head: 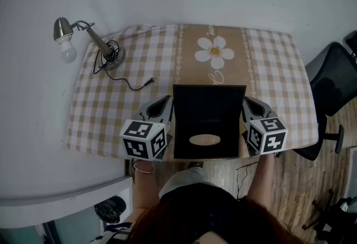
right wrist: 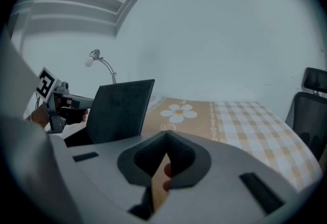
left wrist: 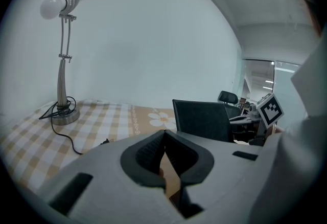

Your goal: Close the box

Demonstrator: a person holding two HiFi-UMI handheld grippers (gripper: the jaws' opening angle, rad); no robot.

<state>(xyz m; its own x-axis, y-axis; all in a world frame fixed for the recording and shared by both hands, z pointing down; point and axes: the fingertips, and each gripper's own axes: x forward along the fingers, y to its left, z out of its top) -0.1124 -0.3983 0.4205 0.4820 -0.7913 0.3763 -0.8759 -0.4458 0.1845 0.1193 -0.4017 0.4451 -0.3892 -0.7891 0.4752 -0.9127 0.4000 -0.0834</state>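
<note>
Head view: left gripper (head: 165, 101), right gripper (head: 249, 102) jaws pinch box (head: 209, 120) flaps

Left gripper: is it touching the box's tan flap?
Touching. The left gripper view shows the flap clamped between the left gripper's closed jaws.

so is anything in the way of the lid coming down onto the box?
Nothing visible does. The lid stands upright at the far edge of the box. The left gripper and right gripper sit beside the box, outside the lid's swing, each shut on a tan side flap.
</note>
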